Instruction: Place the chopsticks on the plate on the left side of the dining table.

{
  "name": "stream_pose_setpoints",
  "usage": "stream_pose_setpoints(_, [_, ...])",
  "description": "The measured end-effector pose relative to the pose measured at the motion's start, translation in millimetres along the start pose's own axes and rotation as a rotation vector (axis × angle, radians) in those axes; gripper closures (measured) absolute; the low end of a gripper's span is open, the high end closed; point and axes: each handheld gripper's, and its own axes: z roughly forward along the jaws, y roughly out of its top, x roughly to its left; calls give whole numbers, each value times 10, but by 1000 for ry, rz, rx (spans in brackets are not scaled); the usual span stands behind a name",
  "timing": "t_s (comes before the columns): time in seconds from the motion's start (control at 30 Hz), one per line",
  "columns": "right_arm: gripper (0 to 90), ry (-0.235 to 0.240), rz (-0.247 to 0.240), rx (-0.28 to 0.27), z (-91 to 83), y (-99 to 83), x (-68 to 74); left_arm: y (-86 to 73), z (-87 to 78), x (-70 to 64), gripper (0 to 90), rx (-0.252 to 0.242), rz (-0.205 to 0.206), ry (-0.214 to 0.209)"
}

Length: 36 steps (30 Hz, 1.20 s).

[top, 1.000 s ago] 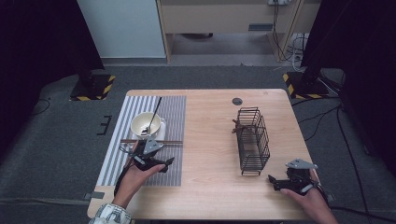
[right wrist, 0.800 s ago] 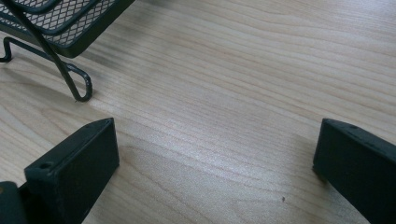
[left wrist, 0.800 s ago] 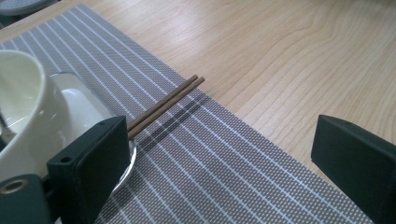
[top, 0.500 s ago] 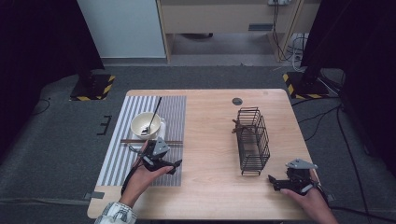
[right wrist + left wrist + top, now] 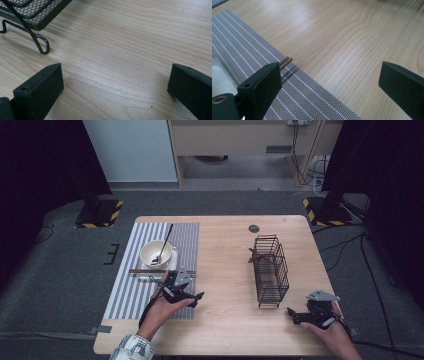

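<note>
The chopsticks are lying on the striped mat, just in front of the bowl. The mat is covering the left of a wooden table over grey carpet. The left gripper is hovering at the mat's edge near the chopsticks, jaws spread, empty. The right gripper is resting near the wire basket, jaws also spread.

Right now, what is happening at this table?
A person holds a gripper in each hand. The left gripper is open, empty, low over the edge of the striped mat, beside the chopsticks that lie in front of the bowl. The right gripper is open too, low over the table near the wire basket. Nothing is gripped.
</note>
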Motion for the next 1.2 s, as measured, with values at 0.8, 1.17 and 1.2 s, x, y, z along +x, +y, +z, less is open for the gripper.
stream_pose_setpoints(0.8, [2, 2, -3, 0, -2, -1, 1, 147, 234, -259, 39, 8, 34, -67])
stream_pose_setpoints(1.17, [2, 2, -4, 1, -2, -2, 1, 281, 491, -403, 38, 19, 26, -99])
stream_pose_setpoints(1.2, [2, 3, -4, 1, -2, -2, 1, 296, 532, -420, 37, 23, 23, -104])
